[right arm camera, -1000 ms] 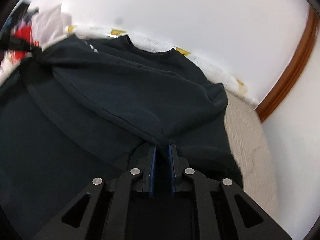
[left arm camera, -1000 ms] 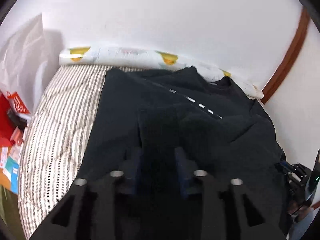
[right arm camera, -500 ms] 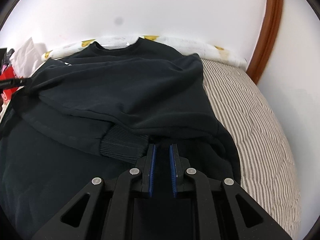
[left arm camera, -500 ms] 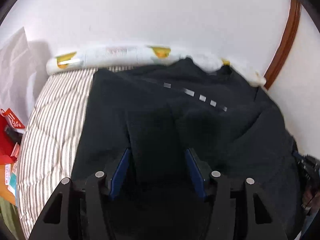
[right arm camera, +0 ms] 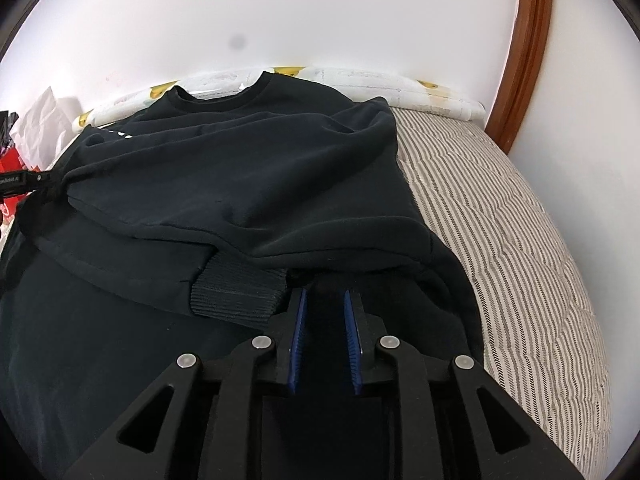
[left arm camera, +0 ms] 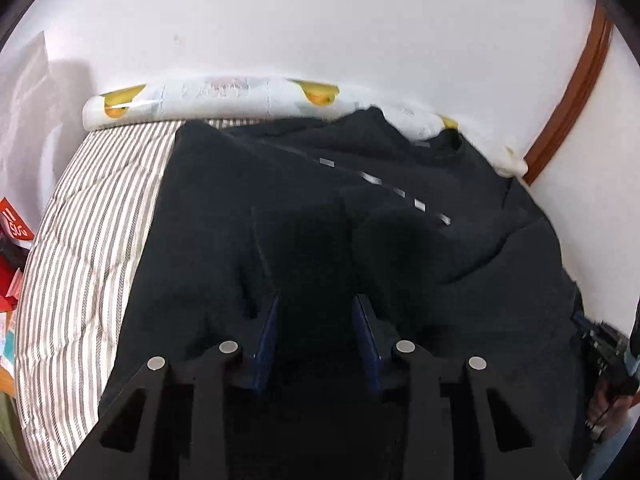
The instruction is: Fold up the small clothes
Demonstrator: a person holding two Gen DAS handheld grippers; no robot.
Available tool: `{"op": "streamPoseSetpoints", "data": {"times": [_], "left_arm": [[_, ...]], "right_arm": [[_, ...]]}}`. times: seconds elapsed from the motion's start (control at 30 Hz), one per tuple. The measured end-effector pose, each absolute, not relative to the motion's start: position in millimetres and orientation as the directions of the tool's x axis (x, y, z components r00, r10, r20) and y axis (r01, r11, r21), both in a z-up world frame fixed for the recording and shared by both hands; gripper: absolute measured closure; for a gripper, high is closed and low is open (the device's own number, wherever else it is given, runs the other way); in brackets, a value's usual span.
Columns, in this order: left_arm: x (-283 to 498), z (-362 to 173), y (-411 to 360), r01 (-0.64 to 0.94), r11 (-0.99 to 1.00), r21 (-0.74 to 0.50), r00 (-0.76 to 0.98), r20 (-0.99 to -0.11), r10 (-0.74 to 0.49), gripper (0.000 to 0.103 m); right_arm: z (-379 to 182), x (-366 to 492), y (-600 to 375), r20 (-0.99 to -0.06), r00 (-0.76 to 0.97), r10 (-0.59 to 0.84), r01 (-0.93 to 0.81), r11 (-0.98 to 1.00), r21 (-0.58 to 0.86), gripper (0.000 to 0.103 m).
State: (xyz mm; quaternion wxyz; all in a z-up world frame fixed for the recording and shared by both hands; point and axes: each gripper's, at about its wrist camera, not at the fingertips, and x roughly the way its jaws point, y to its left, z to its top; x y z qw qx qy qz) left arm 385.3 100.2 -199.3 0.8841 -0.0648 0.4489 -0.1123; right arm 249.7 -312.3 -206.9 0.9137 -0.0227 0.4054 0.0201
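White wall (right arm camera: 320, 12), striped quilt (right arm camera: 520, 208), wooden trim (right arm camera: 528, 40)

Grey-and-white striped quilt (right arm camera: 520, 216) covers the bed. White rolled mat with yellow fruit prints (left arm camera: 224, 96) lies along the white wall (left arm camera: 320, 20) at the far edge. Brown wooden trim (right arm camera: 524, 52) at right. Red packaging (left arm camera: 12, 232) and crumpled white paper (right arm camera: 44, 120) at left.

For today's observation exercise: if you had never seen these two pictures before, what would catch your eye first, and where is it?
First comes the large black sweatshirt, spread over most of the striped quilt, its neckline toward the white wall. Next, the ribbed cuff of a folded-in sleeve lies just left of the right gripper, whose jaws stand slightly apart. In the left wrist view, the left gripper is wide open over the dark cloth, beyond it a row of small white dashes.
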Motion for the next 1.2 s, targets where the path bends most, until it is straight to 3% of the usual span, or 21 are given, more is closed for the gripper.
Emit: {"op": "streamPoseSetpoints", "data": {"times": [0.27,0.33,0.4,0.7,0.97,1.2], "left_arm": [[403,-207,98,0.111,0.963,-0.245,0.572,-0.777,-0.264,0.066],[405,-206,97,0.095,0.973,-0.212,0.581,-0.781,-0.227,0.083],[400,-199,101,0.094,0.97,-0.224,0.591,-0.772,-0.235,0.09],[346,-142,157,0.027,0.963,-0.267,0.715,-0.668,-0.205,0.092],[346,-180,153,-0.012,0.982,-0.187,0.636,-0.759,-0.137,0.091],[335,-179,148,-0.019,0.989,-0.15,0.633,-0.767,-0.104,0.083]], "right_arm": [[-203,248,-317,-0.741,0.672,0.001,-0.032,0.999,-0.028,0.082],[-197,246,-318,-0.732,0.681,-0.002,-0.024,0.999,-0.025,0.082],[-191,245,-318,-0.724,0.69,0.0,-0.019,1.0,-0.019,0.081],[-174,277,-320,-0.696,0.716,-0.047,0.053,0.999,-0.012,0.074],[-207,297,-316,-0.761,0.638,-0.116,0.089,0.993,-0.077,0.07],[-192,281,-323,-0.753,0.652,-0.092,0.082,0.995,-0.051,0.061]]}}
